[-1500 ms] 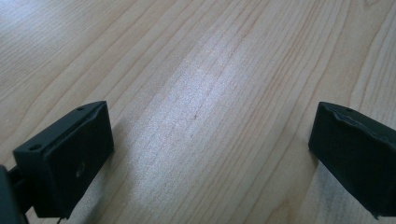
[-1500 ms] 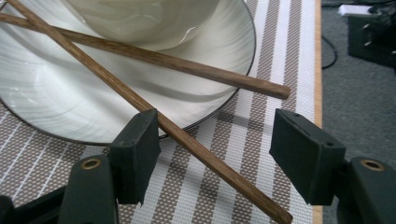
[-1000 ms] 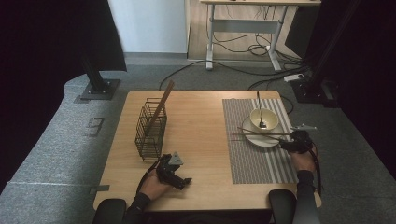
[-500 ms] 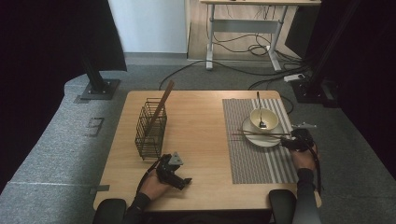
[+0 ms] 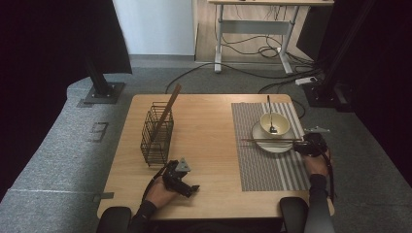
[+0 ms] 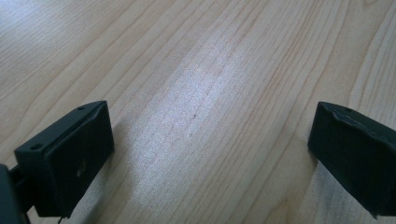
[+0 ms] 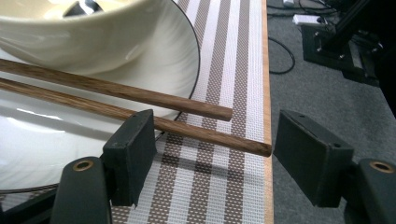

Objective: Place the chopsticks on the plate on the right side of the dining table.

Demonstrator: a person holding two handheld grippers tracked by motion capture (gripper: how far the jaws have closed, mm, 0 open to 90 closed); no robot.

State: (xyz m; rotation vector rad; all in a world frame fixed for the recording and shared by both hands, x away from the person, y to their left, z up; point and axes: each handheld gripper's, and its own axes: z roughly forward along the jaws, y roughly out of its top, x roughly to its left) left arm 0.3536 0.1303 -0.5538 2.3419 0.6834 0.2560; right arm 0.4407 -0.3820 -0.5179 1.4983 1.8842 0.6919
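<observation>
Left gripper (image 5: 187,187) lies low on the bare wooden table (image 5: 209,121), held by the left hand (image 5: 160,191). Jaws spread wide, nothing but wood grain between them. Wire basket (image 5: 156,134) stands just beyond it, toward the far edge; one brown stick (image 5: 167,112) leans out of the basket's top.

Well off to that gripper's right: striped placemat (image 5: 252,160) carrying a white plate (image 5: 272,143), with a cream bowl (image 5: 275,123) on the plate and a dark-handled utensil (image 5: 268,108) resting in the bowl.

Right gripper (image 7: 215,154) sits at the plate's right edge, right hand (image 5: 318,162) behind it. Jaws partly open, gripping nothing. Two chopsticks (image 7: 140,109) lie across the plate in front of the bowl. The nearer one's end pokes out into the gap between the jaws, over the placemat, passing close by the left jaw; contact with it cannot be told. The farther chopstick stops just short, ahead of the jaws.
</observation>
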